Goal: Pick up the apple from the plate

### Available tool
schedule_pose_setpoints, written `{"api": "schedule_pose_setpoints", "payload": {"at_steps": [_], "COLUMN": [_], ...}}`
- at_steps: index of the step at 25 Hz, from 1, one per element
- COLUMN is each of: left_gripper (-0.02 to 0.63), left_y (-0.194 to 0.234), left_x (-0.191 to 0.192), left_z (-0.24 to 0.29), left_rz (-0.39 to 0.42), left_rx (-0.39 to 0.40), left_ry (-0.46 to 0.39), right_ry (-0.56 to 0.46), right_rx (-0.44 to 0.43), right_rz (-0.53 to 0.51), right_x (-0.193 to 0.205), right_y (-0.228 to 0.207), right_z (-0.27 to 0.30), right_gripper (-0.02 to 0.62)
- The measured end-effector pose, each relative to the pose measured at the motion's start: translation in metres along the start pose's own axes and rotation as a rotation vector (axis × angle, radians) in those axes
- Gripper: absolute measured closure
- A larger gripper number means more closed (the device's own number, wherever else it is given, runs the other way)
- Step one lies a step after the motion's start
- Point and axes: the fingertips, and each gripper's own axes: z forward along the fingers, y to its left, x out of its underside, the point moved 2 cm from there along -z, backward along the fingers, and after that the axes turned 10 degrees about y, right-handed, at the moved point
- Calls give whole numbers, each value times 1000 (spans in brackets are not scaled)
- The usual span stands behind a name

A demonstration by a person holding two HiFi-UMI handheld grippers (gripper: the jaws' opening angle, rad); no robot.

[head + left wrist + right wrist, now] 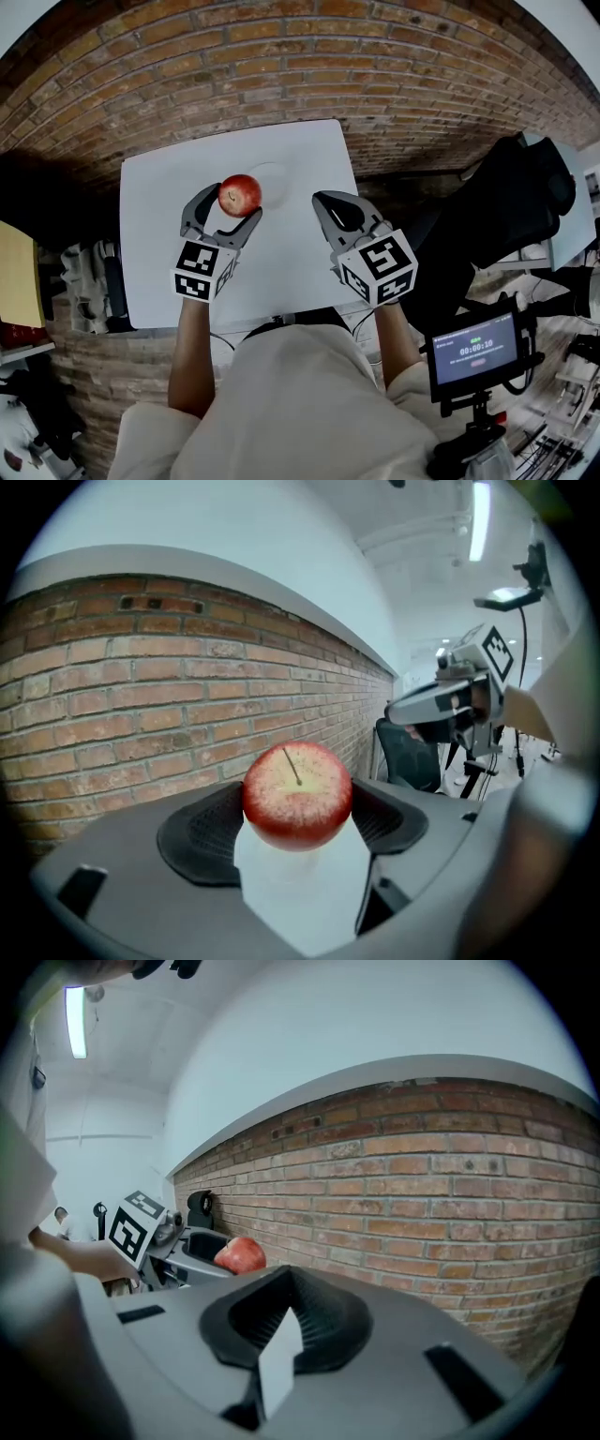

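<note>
Gripping a red apple (pixel 240 194) between its jaws, the left gripper (pixel 233 202) hangs over the white table (pixel 159 253), at the left rim of the plate (pixel 277 174). Its own view shows yellow-speckled skin around a thin stem. The right gripper (pixel 281 1330), in its view, has its jaws nearly together and empty.

The left gripper (pixel 232 204) clasps the red apple (pixel 240 194) over the white table's (pixel 281 272) far middle; a pale plate (pixel 274 173) lies on the table there; the right gripper (pixel 326 202) hovers over the table's right side, jaws together.
</note>
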Motion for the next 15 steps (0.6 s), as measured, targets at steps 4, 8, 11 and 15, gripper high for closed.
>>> {"api": "schedule_pose_setpoints", "payload": {"at_steps": [4, 8, 11, 15], "left_gripper": [244, 244, 245, 245], "left_y": [3, 0, -7, -17], "left_x": [-13, -21, -30, -39], "left_z": [-18, -41, -54, -68], "left_rz": [5, 1, -1, 12], "left_rx": [-24, -34, -25, -25], "left_ry": [-45, -93, -132, -169], "right_ry": [-22, -45, -60, -81], "right_rx": [-7, -1, 10, 14], "right_rz": [-22, -43, -54, -71], "right_x": [-8, -18, -23, -29], "right_y": [6, 18, 21, 28], "right_z": [-1, -11, -20, -28], "right_gripper": [594, 594, 594, 594]}}
